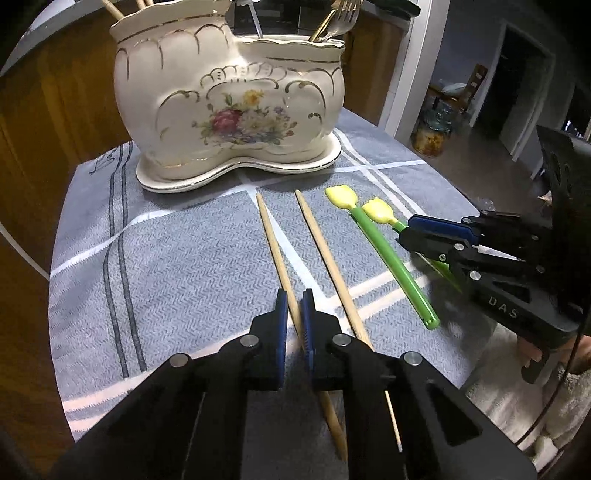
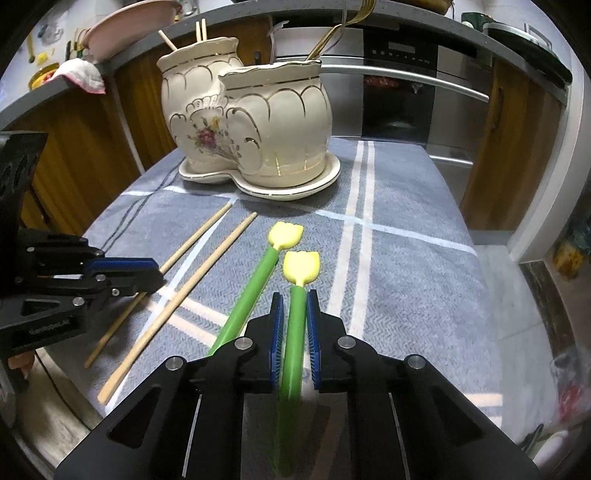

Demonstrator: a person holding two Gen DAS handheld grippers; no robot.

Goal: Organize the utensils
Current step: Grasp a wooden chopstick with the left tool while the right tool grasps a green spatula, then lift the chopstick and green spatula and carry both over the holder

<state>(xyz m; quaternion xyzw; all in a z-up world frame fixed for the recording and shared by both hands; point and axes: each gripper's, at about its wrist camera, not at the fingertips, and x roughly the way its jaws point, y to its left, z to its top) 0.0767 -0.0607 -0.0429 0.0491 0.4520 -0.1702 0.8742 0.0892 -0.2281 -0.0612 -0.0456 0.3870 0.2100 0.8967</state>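
A cream floral ceramic holder [image 1: 229,103] [image 2: 258,122] stands at the back of the table, with chopsticks in its tall pot and forks in its low pot. Two wooden chopsticks lie side by side on the cloth. My left gripper [image 1: 294,295] [image 2: 155,273] is shut on the left chopstick [image 1: 271,236] [image 2: 199,236]; the other chopstick [image 1: 321,247] [image 2: 207,266] lies free beside it. To the right are two green sticks with yellow tulip tips. My right gripper [image 2: 294,299] [image 1: 417,225] is shut on the right stick [image 2: 297,325] [image 1: 376,210]. The left stick [image 2: 255,288] [image 1: 388,254] lies loose.
A grey-blue cloth with white stripes [image 1: 166,258] [image 2: 406,258] covers the small table, whose edges fall away left and right. Wooden cabinets and an oven [image 2: 395,96] stand behind it. A pink plate [image 2: 129,26] sits on the counter above.
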